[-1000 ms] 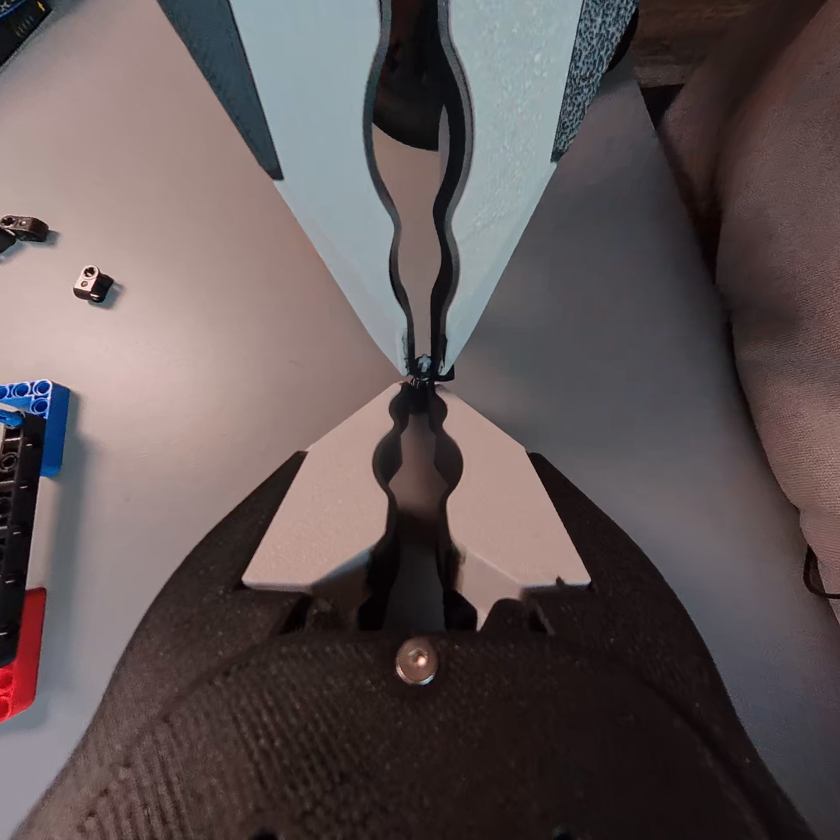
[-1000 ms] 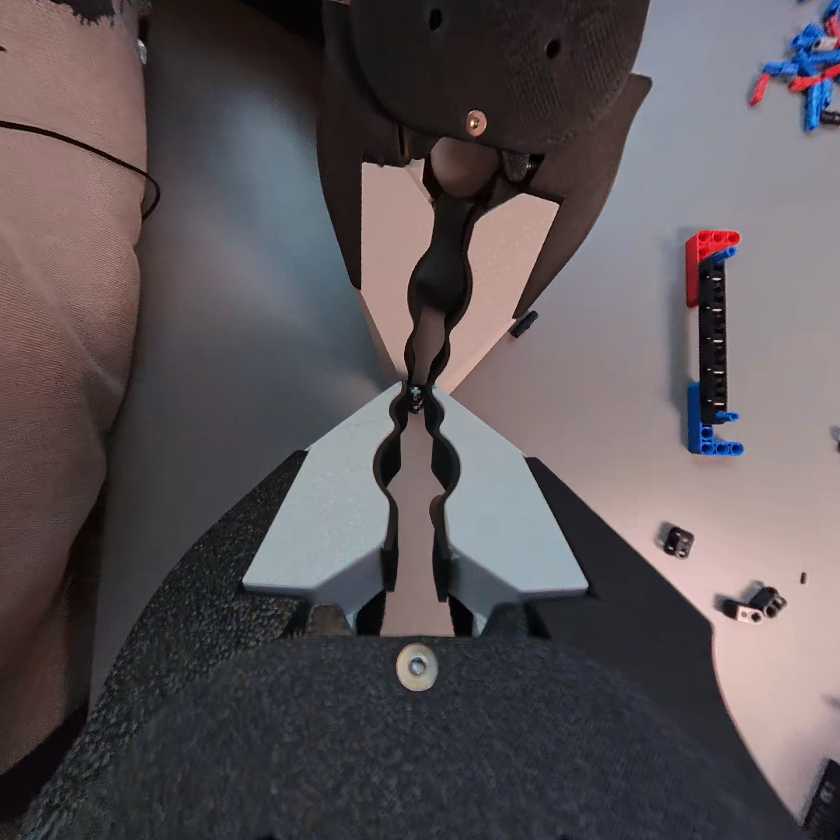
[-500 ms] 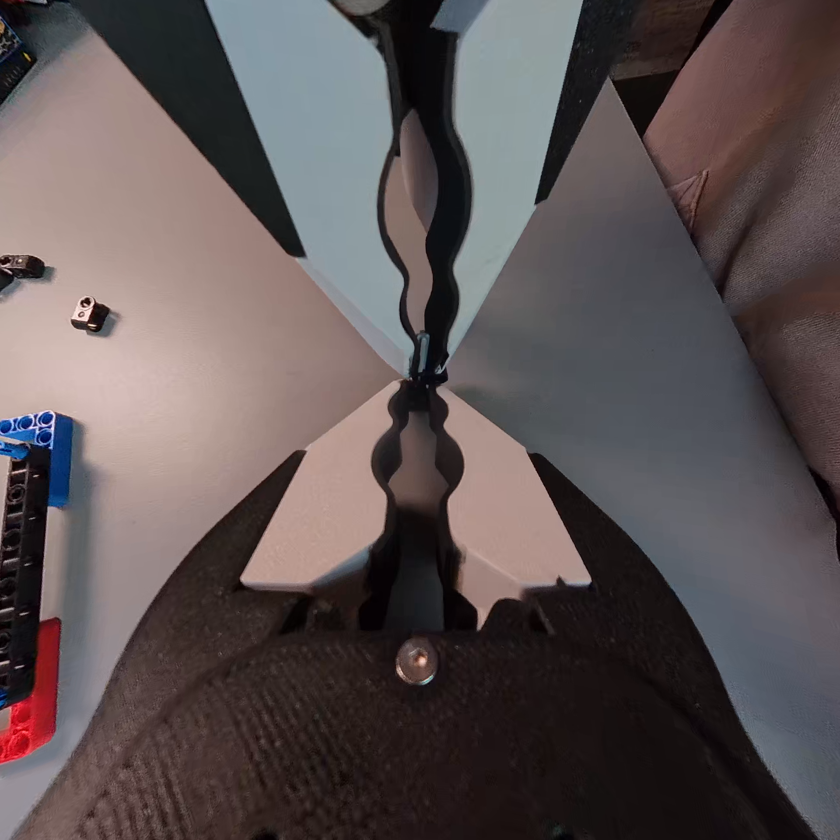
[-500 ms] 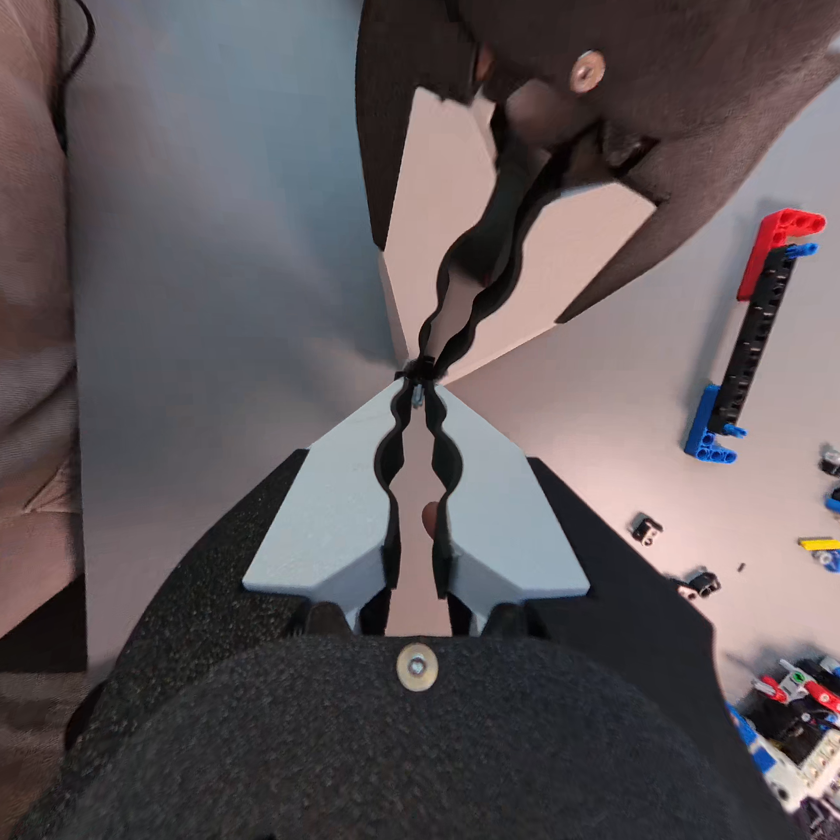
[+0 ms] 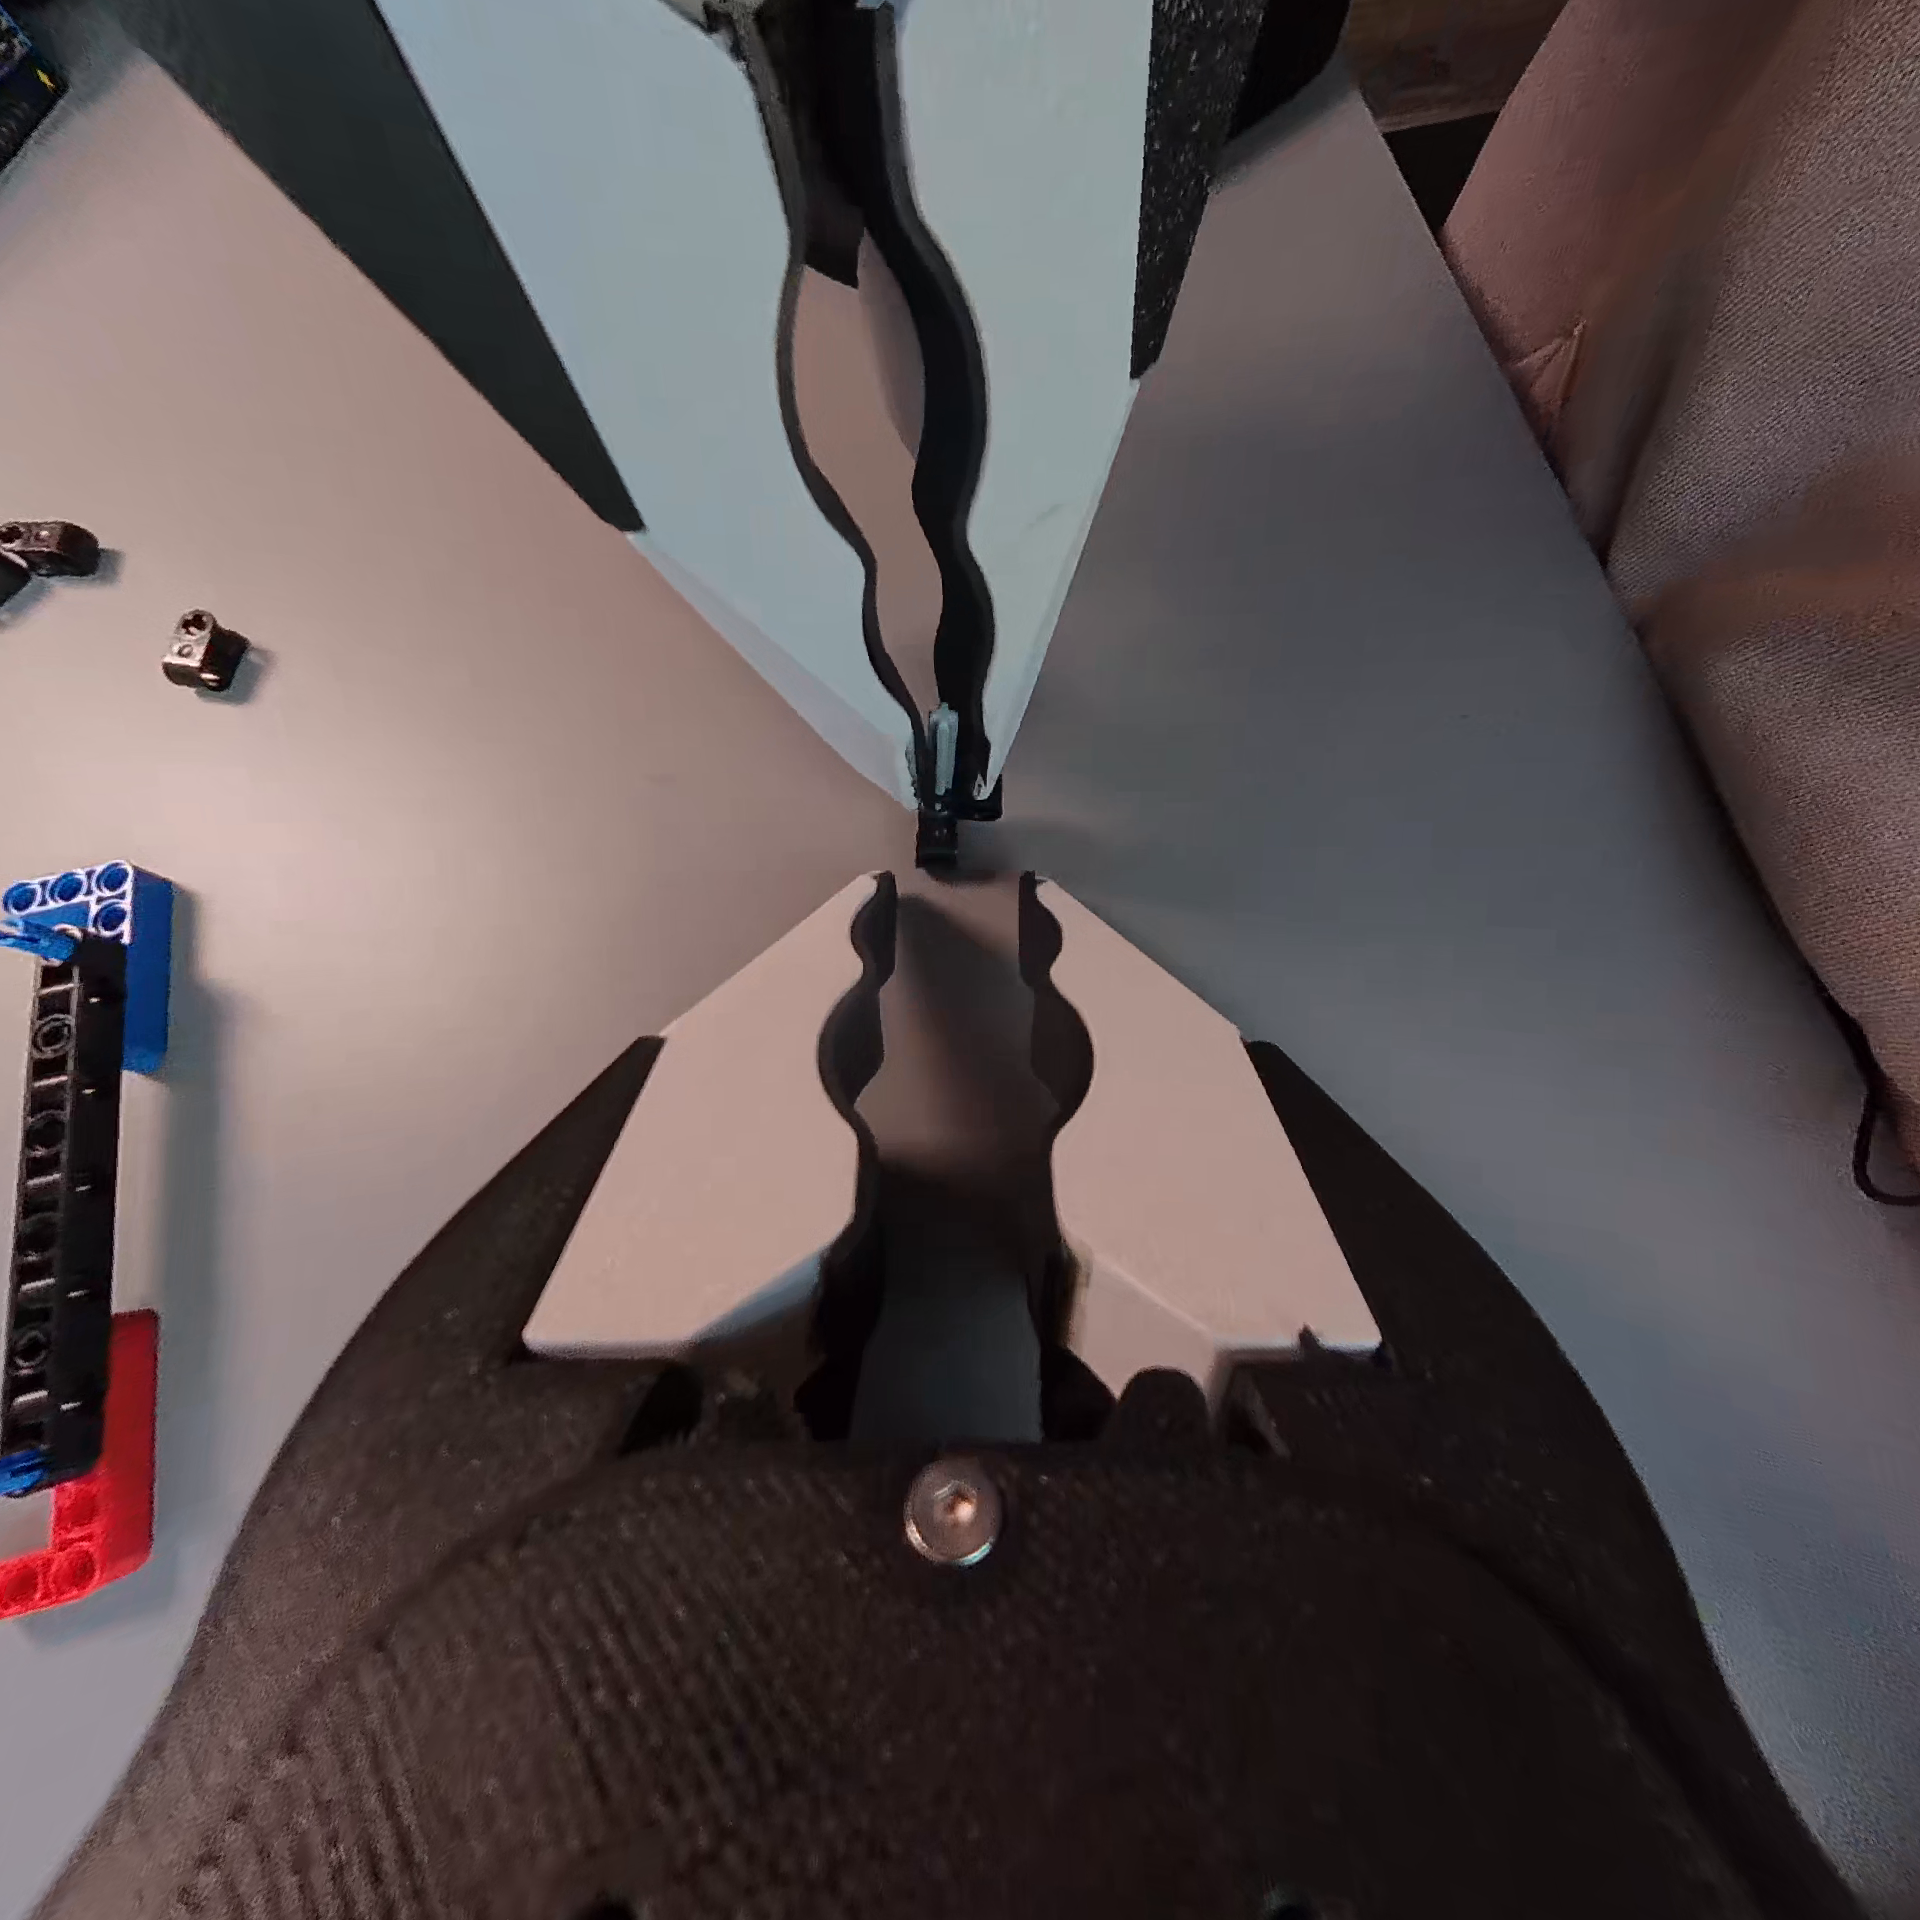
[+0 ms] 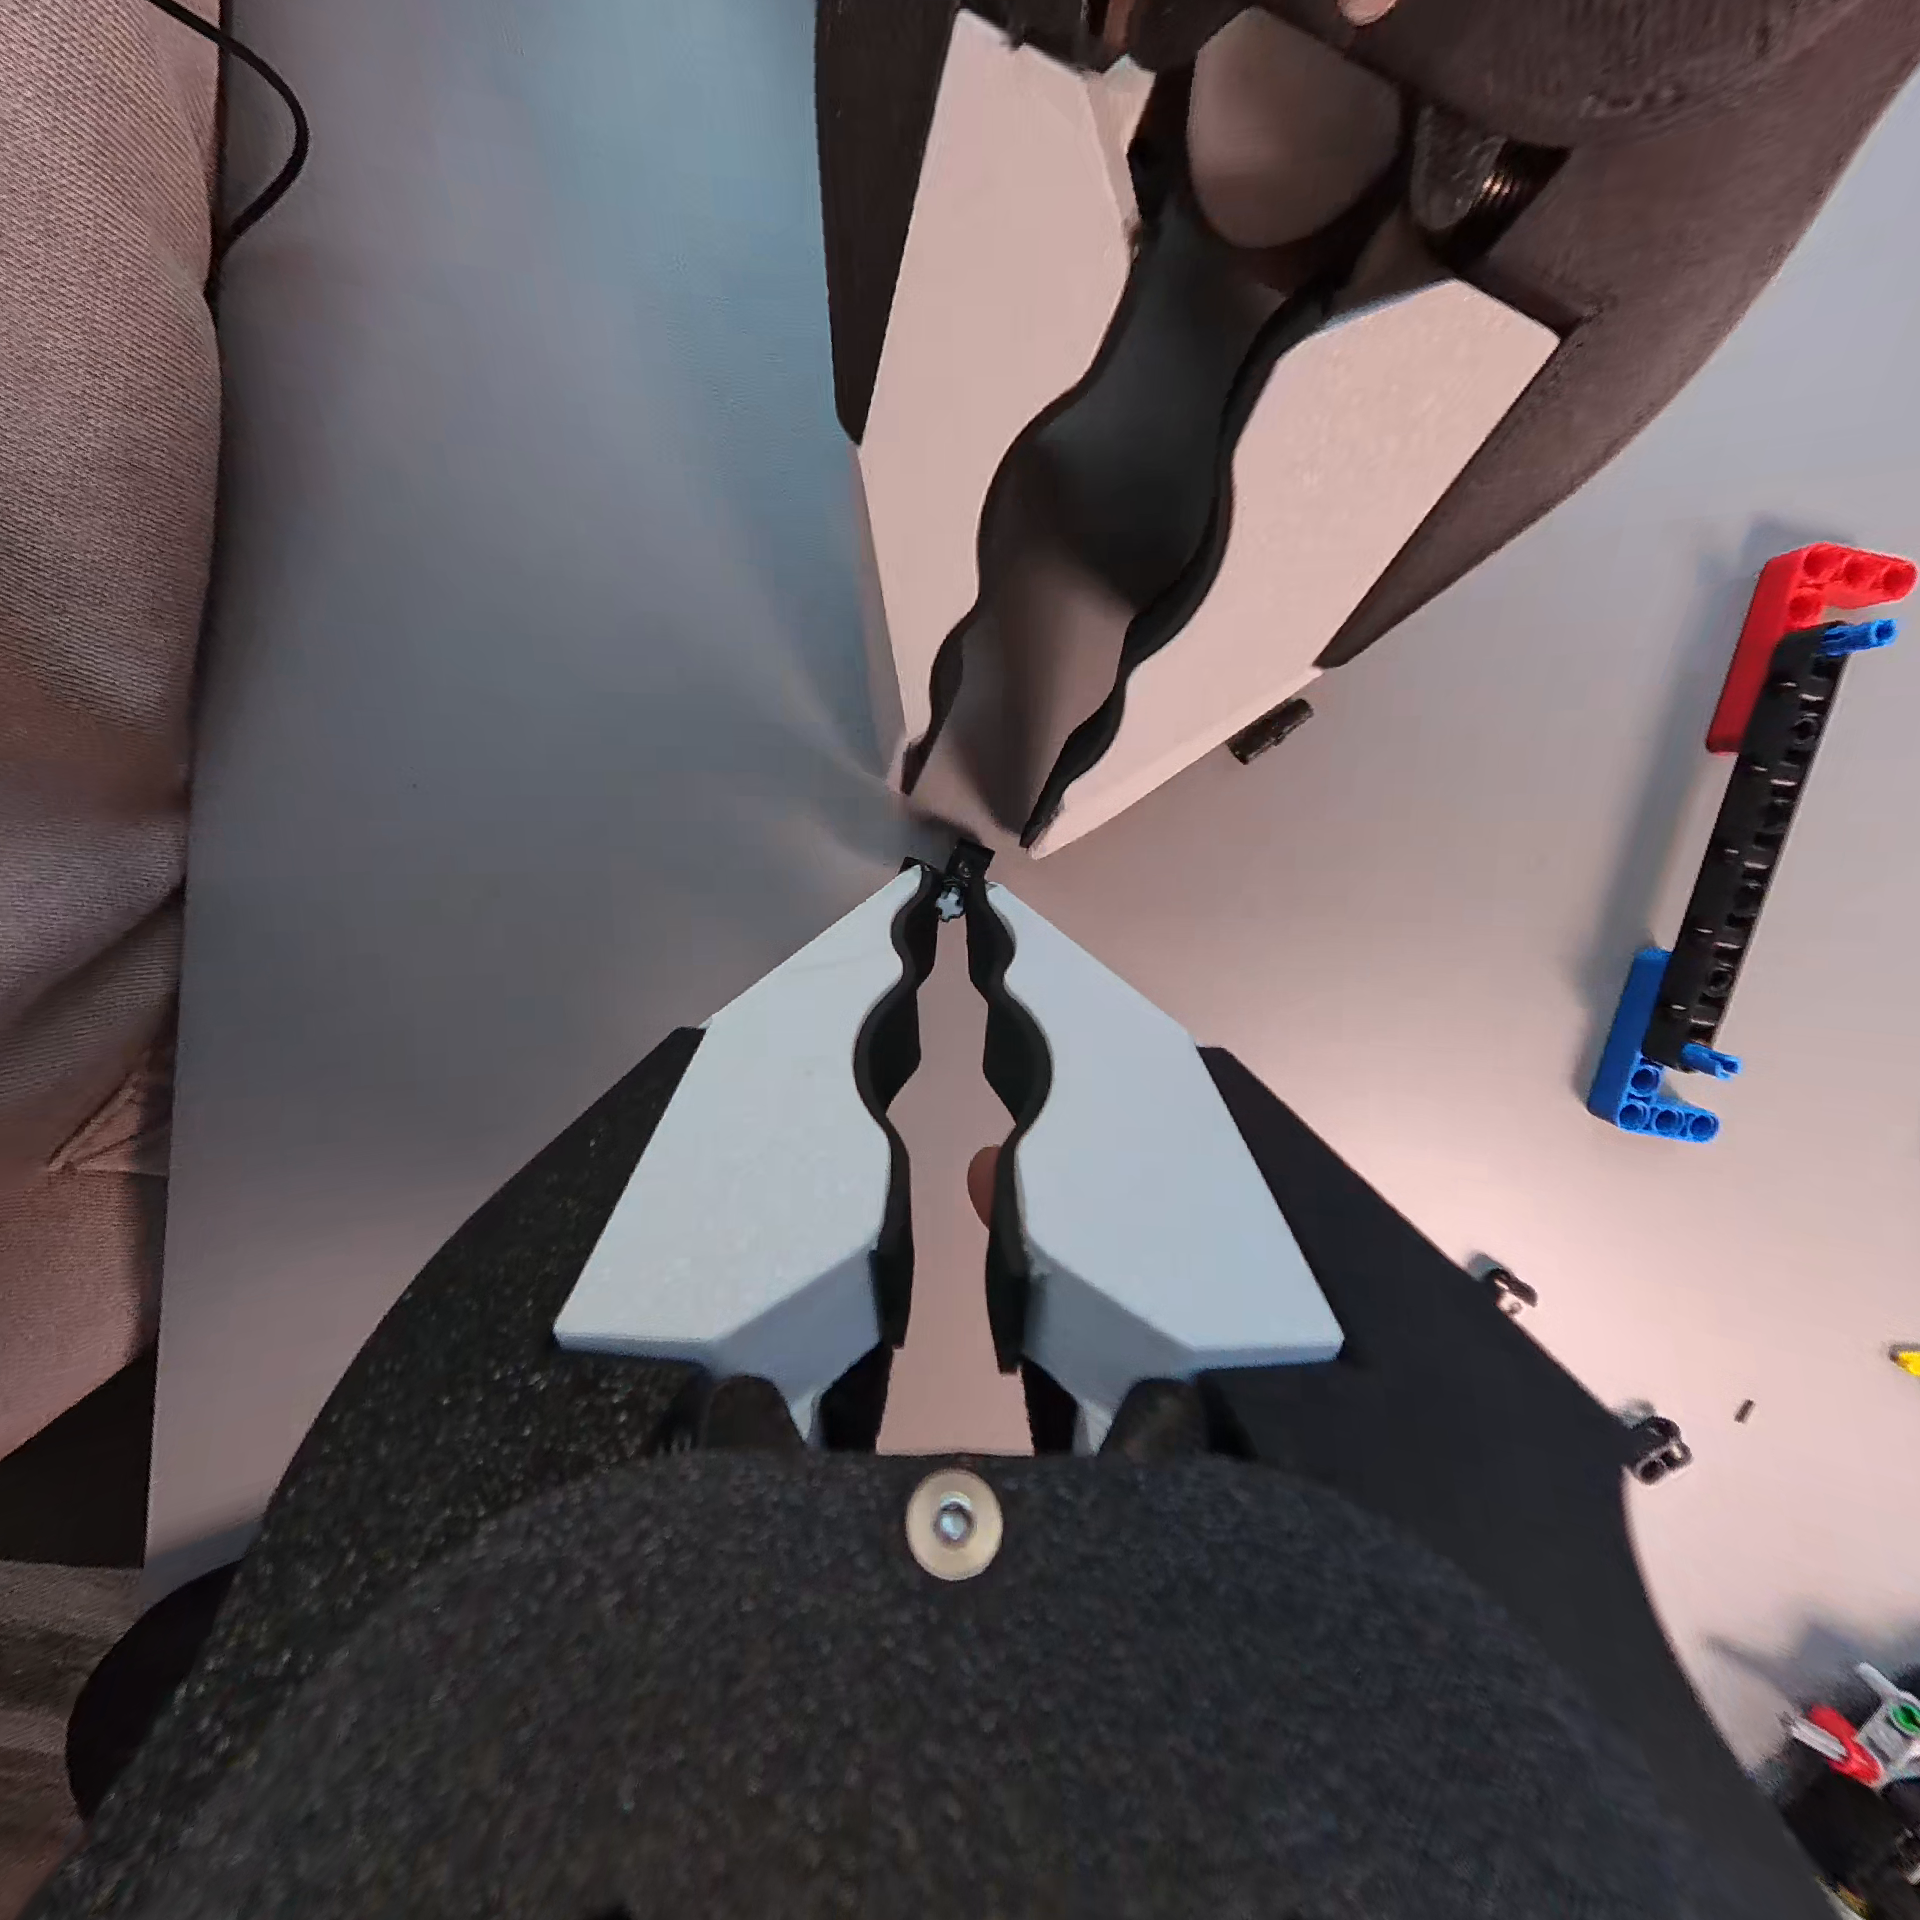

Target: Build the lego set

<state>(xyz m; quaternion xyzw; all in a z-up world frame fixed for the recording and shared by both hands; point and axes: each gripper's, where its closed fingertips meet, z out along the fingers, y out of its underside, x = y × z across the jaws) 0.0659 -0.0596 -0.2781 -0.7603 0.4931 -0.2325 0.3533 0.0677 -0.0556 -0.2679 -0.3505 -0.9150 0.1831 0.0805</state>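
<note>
We hold the two grippers tip to tip above a plain grey table [image 5: 1299,831]. The right gripper [image 6: 948,883] has its jaws closed on a small pin piece [image 5: 940,764], light grey with a black end. Its long axis runs along the fingers of this gripper, and the black end sticks out past the fingertips, pointing toward the left gripper [image 5: 956,883]. The left gripper has its jaws apart by a moderate gap and grips nothing; the black end of the pin sits just in front of this gap, not between the fingertips.

Well apart from the grippers, the frame assembly [image 6: 1756,831] lies flat on the table: a long black beam with a red L-shaped piece at one end and a blue L-shaped piece at the other. A few small black connectors [image 5: 203,649] lie loose near it. At the edge of the right wrist view we see a blurred pile of mixed parts [image 6: 1860,1745]. Beige fabric [image 5: 1766,520] borders the table on the other side.
</note>
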